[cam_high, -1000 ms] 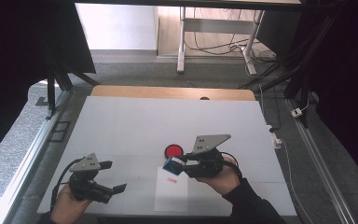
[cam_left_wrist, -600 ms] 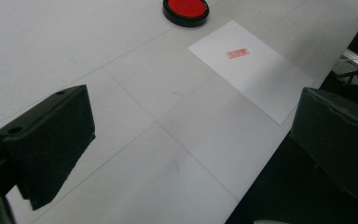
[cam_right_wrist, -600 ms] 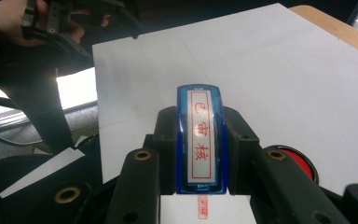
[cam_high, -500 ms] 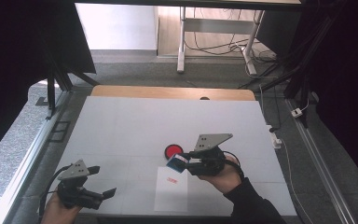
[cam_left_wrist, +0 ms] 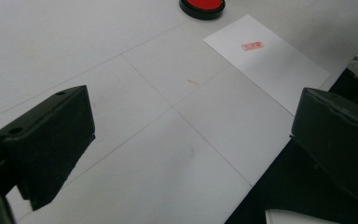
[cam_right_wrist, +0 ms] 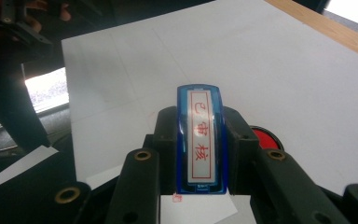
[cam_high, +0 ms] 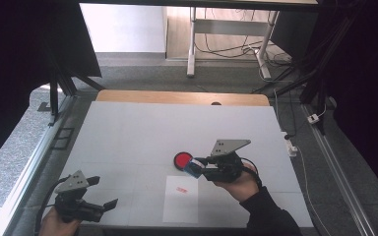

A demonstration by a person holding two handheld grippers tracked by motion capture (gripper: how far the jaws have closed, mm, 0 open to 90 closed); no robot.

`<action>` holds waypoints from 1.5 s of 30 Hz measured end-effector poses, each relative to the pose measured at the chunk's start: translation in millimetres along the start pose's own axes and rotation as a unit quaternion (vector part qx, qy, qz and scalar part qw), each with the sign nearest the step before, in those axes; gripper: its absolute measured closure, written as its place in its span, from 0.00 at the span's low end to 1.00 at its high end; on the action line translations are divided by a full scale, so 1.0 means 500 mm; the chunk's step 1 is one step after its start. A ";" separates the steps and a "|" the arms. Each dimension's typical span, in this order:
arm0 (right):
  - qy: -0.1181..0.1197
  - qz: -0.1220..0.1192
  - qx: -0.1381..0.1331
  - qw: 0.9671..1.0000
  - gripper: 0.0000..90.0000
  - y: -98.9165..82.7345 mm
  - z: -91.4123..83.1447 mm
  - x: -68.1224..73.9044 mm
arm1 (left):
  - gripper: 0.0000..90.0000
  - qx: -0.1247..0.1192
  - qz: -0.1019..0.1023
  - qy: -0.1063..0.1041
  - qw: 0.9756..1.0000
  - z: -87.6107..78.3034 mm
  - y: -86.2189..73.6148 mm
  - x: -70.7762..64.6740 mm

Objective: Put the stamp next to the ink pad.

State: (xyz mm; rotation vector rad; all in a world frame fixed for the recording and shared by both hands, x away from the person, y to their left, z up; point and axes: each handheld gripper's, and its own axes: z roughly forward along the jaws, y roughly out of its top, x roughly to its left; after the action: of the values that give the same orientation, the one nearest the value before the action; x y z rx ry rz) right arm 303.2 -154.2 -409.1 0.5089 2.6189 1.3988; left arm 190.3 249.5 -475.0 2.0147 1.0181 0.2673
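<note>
My right claw (cam_high: 200,167) is closed on the blue stamp (cam_right_wrist: 200,140) — its two jaws press the stamp's long sides, and the face with red characters looks up at my camera. I hold it above the tabletop, nearer the front edge than the far wooden edge, between the red ink pad (cam_high: 182,160) and the white sheet of paper (cam_high: 181,199). The paper lies at the front edge and already carries one small red print (cam_high: 181,189).

My left claw (cam_high: 109,205) hangs open with nothing between its jaws, near the front left corner of the tabletop, well apart from the paper.

What can go wrong from here, I think: the stamp is tilted in my grip, so if I press it down like this, only one edge may touch and the mark will come half or smeared. The paper is loose and nobody holds it — a sticky stamp could lift it or drag it toward the front edge. Also a smooth plastic body may slip between the jaws under pressing force.
</note>
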 end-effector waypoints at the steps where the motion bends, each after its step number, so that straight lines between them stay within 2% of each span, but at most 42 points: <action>1: -0.003 0.001 0.001 1.000 0.78 -0.001 -0.001 -0.002 | 0.00 0.001 0.001 0.001 1.000 0.000 0.000 0.000; 5: -0.017 0.009 0.007 1.000 0.78 -0.008 -0.003 -0.012 | 0.00 0.009 0.005 0.008 1.000 0.001 0.001 -0.003; 10: -0.032 0.019 0.014 0.999 0.78 -0.017 -0.006 -0.027 | 0.00 0.010 0.000 0.013 1.000 0.000 0.000 -0.002; 19: -0.066 0.030 0.026 0.997 0.78 -0.036 -0.017 -0.059 | 0.00 0.027 0.001 0.027 0.999 0.002 0.001 -0.004; 32: -0.115 0.051 0.039 0.991 0.78 -0.063 -0.027 -0.102 | 0.00 0.029 -0.009 0.025 0.999 0.003 0.000 -0.001; 45: -0.140 0.075 0.050 0.986 0.78 -0.081 -0.032 -0.139 | 0.00 0.033 -0.011 0.025 0.999 0.004 0.000 0.002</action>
State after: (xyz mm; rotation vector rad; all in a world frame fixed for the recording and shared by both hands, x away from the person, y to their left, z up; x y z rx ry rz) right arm 354.3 -212.0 -436.8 0.8653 2.4723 1.1392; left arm 192.1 249.1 -476.5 2.0634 1.0921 0.2780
